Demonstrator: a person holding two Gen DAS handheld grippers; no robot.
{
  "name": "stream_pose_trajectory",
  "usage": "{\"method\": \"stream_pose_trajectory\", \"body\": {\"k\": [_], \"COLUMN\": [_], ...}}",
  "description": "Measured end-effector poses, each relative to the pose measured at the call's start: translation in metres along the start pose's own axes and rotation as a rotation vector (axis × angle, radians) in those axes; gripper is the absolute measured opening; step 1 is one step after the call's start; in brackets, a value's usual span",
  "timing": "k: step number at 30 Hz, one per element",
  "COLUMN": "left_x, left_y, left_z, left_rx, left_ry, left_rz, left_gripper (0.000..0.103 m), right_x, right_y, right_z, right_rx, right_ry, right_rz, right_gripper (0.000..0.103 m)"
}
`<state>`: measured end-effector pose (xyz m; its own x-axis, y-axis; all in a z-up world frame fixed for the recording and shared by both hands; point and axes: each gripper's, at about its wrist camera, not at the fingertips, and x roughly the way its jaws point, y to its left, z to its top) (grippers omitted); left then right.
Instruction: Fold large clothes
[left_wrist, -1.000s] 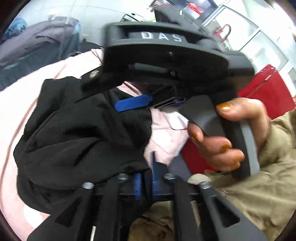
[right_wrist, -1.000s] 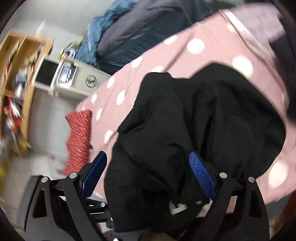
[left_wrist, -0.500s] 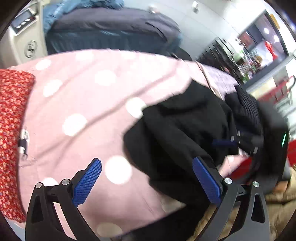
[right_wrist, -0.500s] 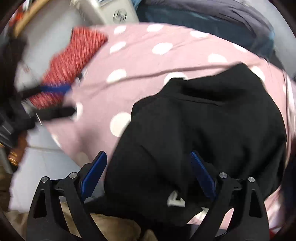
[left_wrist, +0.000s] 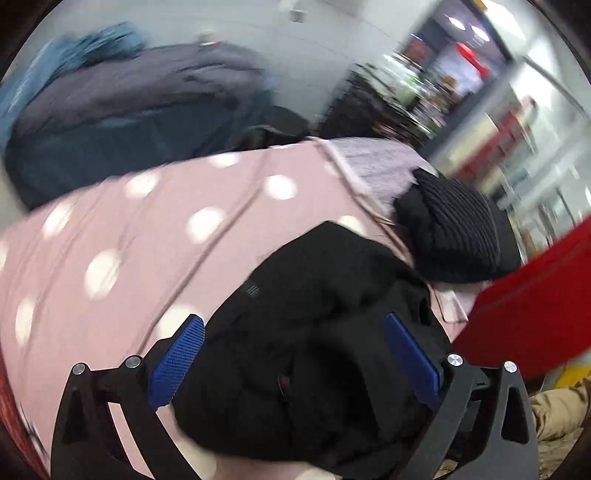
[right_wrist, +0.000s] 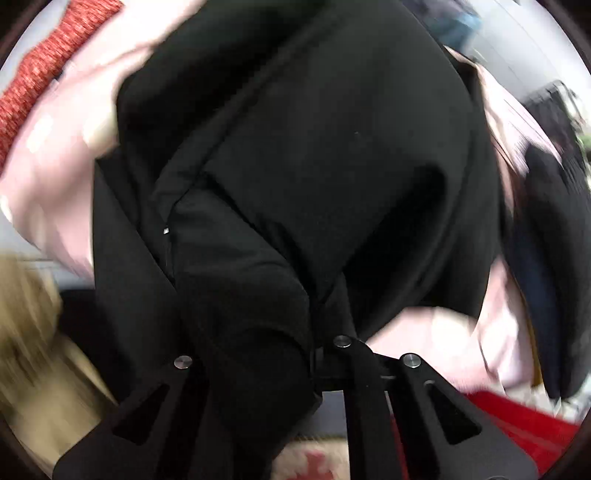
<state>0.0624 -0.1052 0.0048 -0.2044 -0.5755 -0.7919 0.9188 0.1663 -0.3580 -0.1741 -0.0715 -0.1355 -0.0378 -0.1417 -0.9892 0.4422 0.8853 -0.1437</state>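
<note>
Black top lying bunched up on the pink spotted sheet, near its front edge. Hard to tell what sort of top, as both views are blurred.

Left tongs wide apart, hanging over the near part of the black top. Blue pads on each side of the cloth, not pressing on it. Nothing held there.

Right tongs pushed together, pointing down. Clamped on a fold of the black top, with cloth bunched up thick right at the tips. Blue pads hidden under the cloth in this view. More of the black top spread out past the tips, filling most of the right view.

Black knit thing just past the black top, on the right side of the sheet. Pale purple cloth behind that. Dark blue heap at the far side of the sheet. Red thing off to the right, beside the sheet. Red speckled cloth at the top left of the right view, next to the pink sheet. Bit of tan cloth low on the right.
</note>
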Motion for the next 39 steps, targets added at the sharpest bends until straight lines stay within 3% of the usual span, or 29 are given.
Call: {"method": "stream_pose_trajectory", "body": {"k": [3,5,7,9,11,12,13,14,15,16,19,22,24,27,29,32,34,39], "left_x": [0.052,0.088,0.133,0.165,0.199,0.221,0.237,0.243,0.248,0.244,0.199,0.137,0.085,0.016,-0.048,-0.142,-0.194,-0.315], "left_y": [-0.067,-0.104,-0.151,-0.188,-0.214,-0.221,-0.221,-0.218,-0.215,-0.211,-0.194,-0.171,-0.157,-0.155,-0.159,-0.165,-0.172,-0.209], "left_z": [0.044,0.052,0.044,0.025,-0.001,-0.016,-0.023,-0.025,-0.023,-0.019,0.015,0.048,0.073,0.098,0.107,0.106,0.096,0.045], "left_rx": [0.215,0.297,0.417,0.592,0.788,0.843,0.831,0.794,0.731,0.675,0.491,0.374,0.313,0.263,0.237,0.218,0.212,0.245], "left_ry": [0.096,0.214,0.392,0.485,0.529,0.584,0.634,0.653,0.669,0.663,0.532,0.359,0.221,0.037,-0.123,-0.334,-0.435,-0.688], "left_rz": [-0.117,-0.190,-0.266,-0.240,-0.125,-0.076,-0.063,-0.059,-0.068,-0.091,-0.223,-0.242,-0.252,-0.204,-0.202,-0.190,-0.159,-0.107], "left_gripper": [0.097,0.096,0.096,0.096,0.094,0.074,0.064,0.046,0.019,0.015,0.008,0.006,0.006,0.005,0.005,0.005,0.005,0.005], "right_x": [-0.001,-0.006,-0.011,-0.016,-0.019,-0.022,-0.025,-0.028,-0.031,-0.036,-0.057,-0.098,-0.142,-0.209,-0.250,-0.315,-0.363,-0.456], "right_y": [-0.002,-0.002,-0.002,-0.004,-0.010,-0.012,-0.020,-0.031,-0.037,-0.047,-0.084,-0.137,-0.172,-0.195,-0.204,-0.217,-0.207,-0.181], "right_z": [-0.028,-0.033,-0.036,-0.043,-0.052,-0.056,-0.060,-0.066,-0.070,-0.072,-0.086,-0.093,-0.086,-0.056,-0.044,-0.034,-0.034,-0.061], "right_rx": [0.090,0.135,0.177,0.235,0.277,0.314,0.339,0.375,0.414,0.453,0.621,0.797,0.835,0.731,0.710,0.660,0.558,0.310], "right_ry": [0.026,0.007,-0.019,-0.042,-0.064,-0.082,-0.092,-0.105,-0.116,-0.126,-0.183,-0.310,-0.468,-0.669,-0.802,-1.024,-1.182,-1.484], "right_rz": [-0.003,-0.011,-0.026,-0.021,-0.026,-0.032,-0.037,-0.047,-0.059,-0.069,-0.103,-0.118,-0.088,-0.155,-0.138,-0.015,0.073,0.212], "right_gripper": [0.008,0.008,0.008,0.008,0.008,0.008,0.007,0.007,0.007,0.007,0.007,0.007,0.006,0.006,0.006,0.006,0.006,0.005]}}
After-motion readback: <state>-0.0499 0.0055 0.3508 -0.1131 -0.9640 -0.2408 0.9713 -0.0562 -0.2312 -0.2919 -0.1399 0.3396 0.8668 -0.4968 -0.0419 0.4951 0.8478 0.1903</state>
